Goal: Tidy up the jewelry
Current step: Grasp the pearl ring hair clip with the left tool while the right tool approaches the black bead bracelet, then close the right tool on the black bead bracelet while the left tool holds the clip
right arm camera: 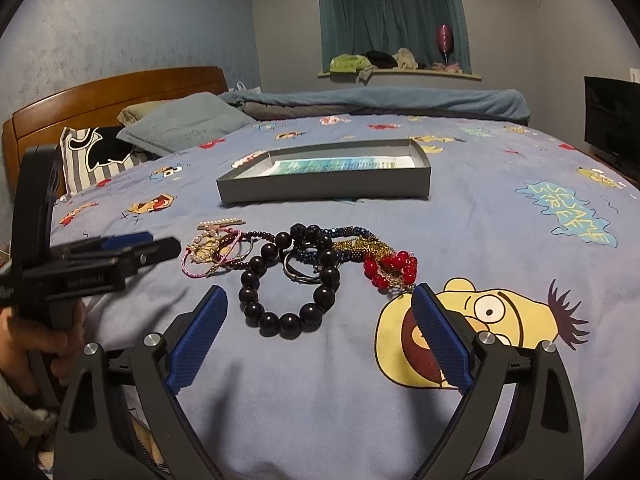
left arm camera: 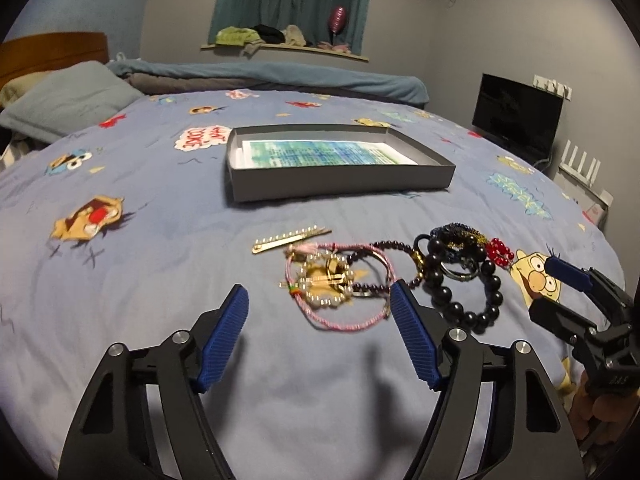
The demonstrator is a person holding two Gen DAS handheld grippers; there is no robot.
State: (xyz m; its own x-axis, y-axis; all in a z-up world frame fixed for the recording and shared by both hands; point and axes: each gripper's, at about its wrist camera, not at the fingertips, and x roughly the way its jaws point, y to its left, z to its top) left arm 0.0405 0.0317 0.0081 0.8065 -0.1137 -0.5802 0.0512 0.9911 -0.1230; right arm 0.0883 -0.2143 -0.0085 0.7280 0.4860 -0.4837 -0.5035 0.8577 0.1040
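Observation:
A heap of jewelry lies on the blue cartoon bedspread point(left arm camera: 120, 280). It holds a pink cord bracelet point(left arm camera: 340, 322) around a pearl ring point(left arm camera: 324, 280), a gold hair clip point(left arm camera: 288, 236), a black bead bracelet point(left arm camera: 460, 292) point(right arm camera: 288, 280), red beads point(left arm camera: 500, 250) point(right arm camera: 390, 270) and dark blue and gold chains point(right arm camera: 352, 240). My left gripper point(left arm camera: 318, 304) is open, low over the pink bracelet. My right gripper point(right arm camera: 320, 306) is open, just short of the black bead bracelet. Both are empty.
An open grey shallow box point(left arm camera: 340, 184) point(right arm camera: 320, 188) with a printed sheet inside sits on the bed beyond the jewelry. Pillows point(right arm camera: 180, 120) and a wooden headboard point(right arm camera: 100, 96) are far left. A black monitor point(left arm camera: 516, 116) stands at the right beside the bed.

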